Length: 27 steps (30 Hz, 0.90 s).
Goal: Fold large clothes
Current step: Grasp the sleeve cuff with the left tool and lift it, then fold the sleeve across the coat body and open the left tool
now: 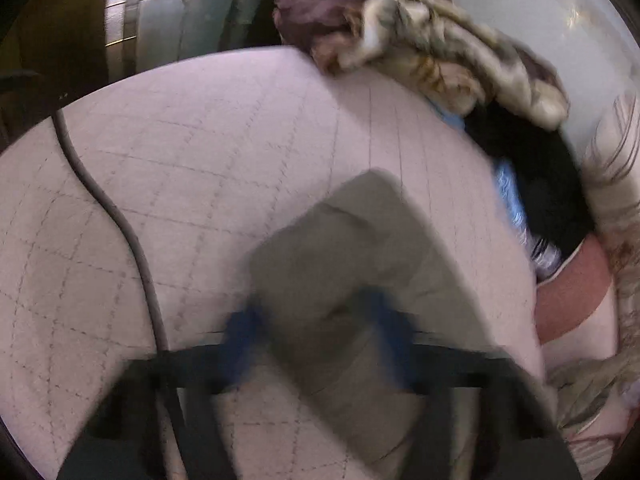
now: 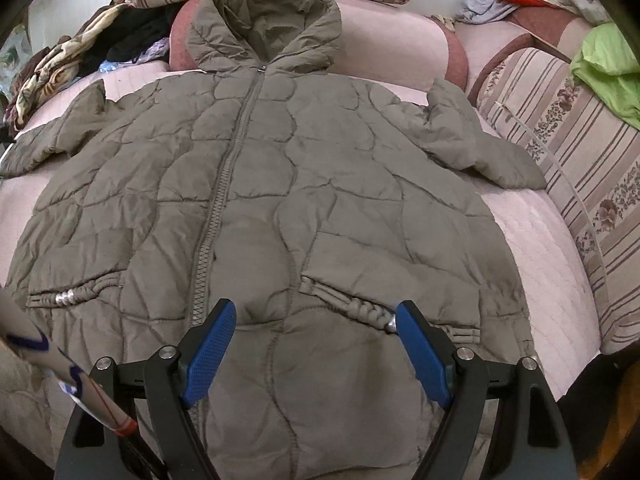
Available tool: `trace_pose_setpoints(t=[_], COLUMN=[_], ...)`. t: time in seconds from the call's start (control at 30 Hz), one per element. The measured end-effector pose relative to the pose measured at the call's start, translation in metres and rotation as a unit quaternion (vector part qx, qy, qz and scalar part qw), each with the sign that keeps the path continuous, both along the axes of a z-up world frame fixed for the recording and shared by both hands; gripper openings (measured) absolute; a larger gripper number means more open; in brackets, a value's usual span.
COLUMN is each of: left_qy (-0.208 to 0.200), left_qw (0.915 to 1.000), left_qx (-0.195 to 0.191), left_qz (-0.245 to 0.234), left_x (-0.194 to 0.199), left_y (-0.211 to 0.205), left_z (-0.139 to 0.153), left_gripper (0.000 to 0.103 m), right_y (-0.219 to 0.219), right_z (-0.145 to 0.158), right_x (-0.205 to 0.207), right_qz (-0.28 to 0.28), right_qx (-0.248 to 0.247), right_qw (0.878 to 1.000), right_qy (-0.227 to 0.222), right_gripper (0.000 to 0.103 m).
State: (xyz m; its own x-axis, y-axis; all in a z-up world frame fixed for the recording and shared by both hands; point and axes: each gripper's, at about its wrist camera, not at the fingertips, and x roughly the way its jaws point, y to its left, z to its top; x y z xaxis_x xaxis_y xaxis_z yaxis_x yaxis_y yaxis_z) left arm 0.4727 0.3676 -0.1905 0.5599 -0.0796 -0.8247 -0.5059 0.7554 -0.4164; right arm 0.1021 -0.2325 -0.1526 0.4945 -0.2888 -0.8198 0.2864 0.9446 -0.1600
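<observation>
Jacket [image 2: 280, 184] lies flat, zip up, hood toward the pillows at the bed's [image 2: 560, 264] far edge, so both sleeves are free to fold in. Your left gripper [image 1: 316, 320] sits at the sleeve [image 1: 352, 264] near the left edge, w/ cloth between narrowed jaws; too blurred to tell if it's pinched. Your right gripper [image 2: 316, 344] hovers wide open over the hem, holding nothing, probably waiting.
</observation>
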Motion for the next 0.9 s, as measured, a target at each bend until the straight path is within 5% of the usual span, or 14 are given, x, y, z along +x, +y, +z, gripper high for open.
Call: trace_pose_setpoints(t=[0.07, 0.3, 0.53, 0.77, 0.9], left_qy=[0.001, -0.058, -0.136, -0.108, -0.078], left_qw=[1.0000, 0.9954, 0.9628, 0.9325, 0.9293], left_qx=[0.002, 0.027, 0.003, -0.012, 0.058], left_qz=[-0.003, -0.072, -0.233, -0.344, -0.356], left_x=[0.000, -0.026, -0.075, -0.133, -0.155], left_y=[-0.006, -0.067, -0.212, -0.350, -0.391], left_z=[0.009, 0.091, 0.171, 0.138, 0.097], left_gripper=[0.022, 0.018, 0.017, 0.017, 0.018], right_y=[-0.003, -0.013, -0.035, -0.070, -0.087], right_z=[0.001, 0.012, 0.040, 0.065, 0.071], right_x=[-0.001, -0.011, -0.026, -0.040, -0.040], right_qz=[-0.003, -0.004, -0.020, -0.045, -0.050], right_qx=[-0.002, 0.017, 0.036, 0.068, 0.084], right_qw=[1.000, 0.999, 0.996, 0.991, 0.989], right_qy=[-0.003, -0.028, -0.077, -0.107, -0.108], right_gripper=[0.085, 0.085, 0.085, 0.086, 0.086])
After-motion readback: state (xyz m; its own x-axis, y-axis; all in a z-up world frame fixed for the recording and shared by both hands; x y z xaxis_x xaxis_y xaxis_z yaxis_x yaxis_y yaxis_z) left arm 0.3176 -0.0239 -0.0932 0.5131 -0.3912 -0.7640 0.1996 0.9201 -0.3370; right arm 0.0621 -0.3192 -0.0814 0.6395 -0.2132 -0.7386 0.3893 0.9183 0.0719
